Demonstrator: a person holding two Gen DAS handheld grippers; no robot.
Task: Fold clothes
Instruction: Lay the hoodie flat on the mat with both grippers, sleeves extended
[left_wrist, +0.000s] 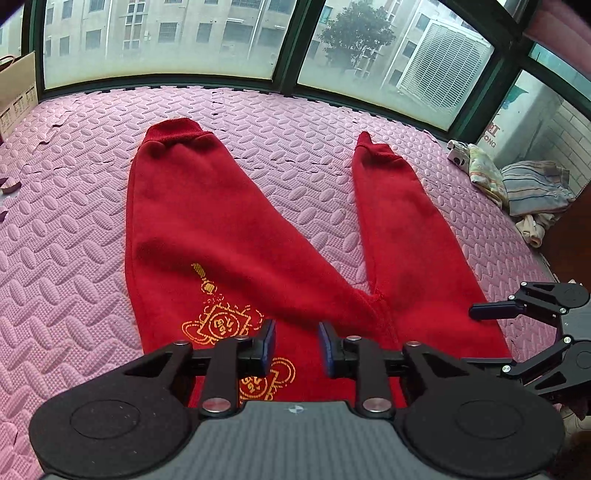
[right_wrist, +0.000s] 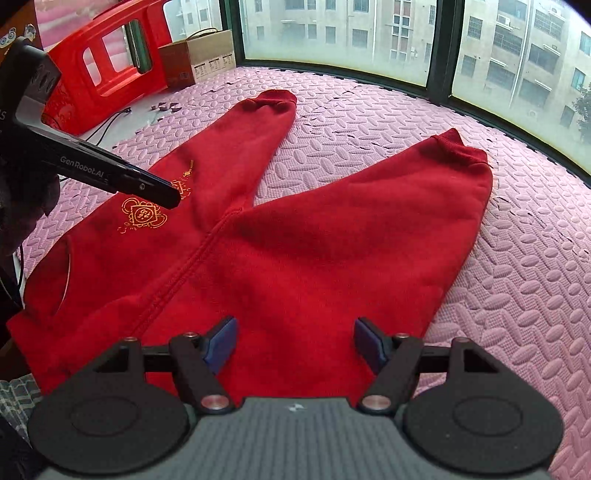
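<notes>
Red trousers (left_wrist: 229, 229) lie flat on the pink foam mat (left_wrist: 74, 229), legs spread in a V with the cuffs toward the window. A gold print (left_wrist: 221, 325) marks the left leg near the waist. My left gripper (left_wrist: 297, 343) hovers over the waist area beside the print, jaws a little apart, with nothing pinched between them. In the right wrist view the trousers (right_wrist: 332, 240) fill the middle. My right gripper (right_wrist: 295, 339) stands wide open above the right leg's upper part, holding nothing. The left gripper (right_wrist: 170, 197) shows there from the side, over the print.
A cardboard box (right_wrist: 199, 55) and a red plastic stool (right_wrist: 103, 62) stand at the mat's far left. A cable (right_wrist: 110, 122) lies near them. Other clothes sit in a pile (left_wrist: 532, 188) at the right edge. Windows (left_wrist: 166, 37) close off the far side.
</notes>
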